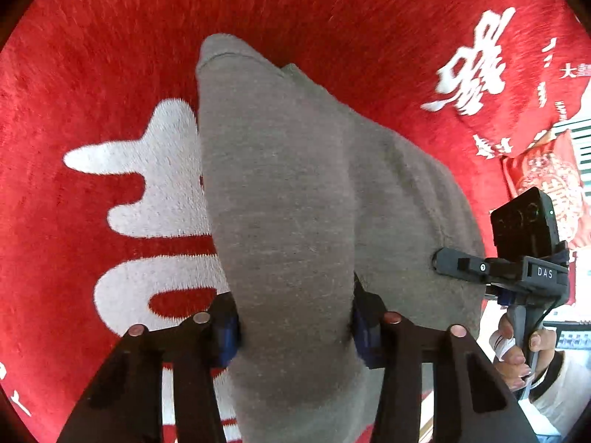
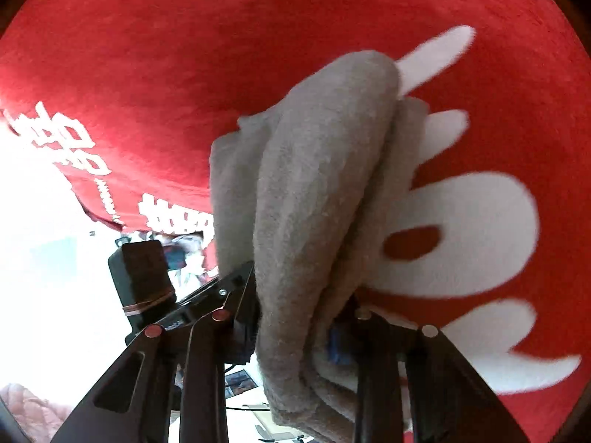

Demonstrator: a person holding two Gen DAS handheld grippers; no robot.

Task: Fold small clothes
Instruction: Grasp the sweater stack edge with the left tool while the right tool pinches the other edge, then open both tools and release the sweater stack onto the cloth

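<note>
A small grey garment [image 1: 288, 192] hangs between both grippers above a red fleece cloth with white characters [image 1: 110, 74]. My left gripper [image 1: 295, 328] is shut on one edge of the grey garment, which fills the gap between its fingers. My right gripper [image 2: 299, 336] is shut on a bunched, folded edge of the same garment [image 2: 317, 192]. The right gripper [image 1: 458, 262] also shows at the right of the left wrist view, gripping the garment's far edge. The garment's lower parts are hidden behind the fingers.
The red cloth [image 2: 184, 55] covers the surface below and ends at an edge at right in the left wrist view [image 1: 517, 147] and lower left in the right wrist view. A person's hand [image 1: 517, 347] holds the right gripper's handle. Bright, overexposed room beyond the edge [image 2: 44, 258].
</note>
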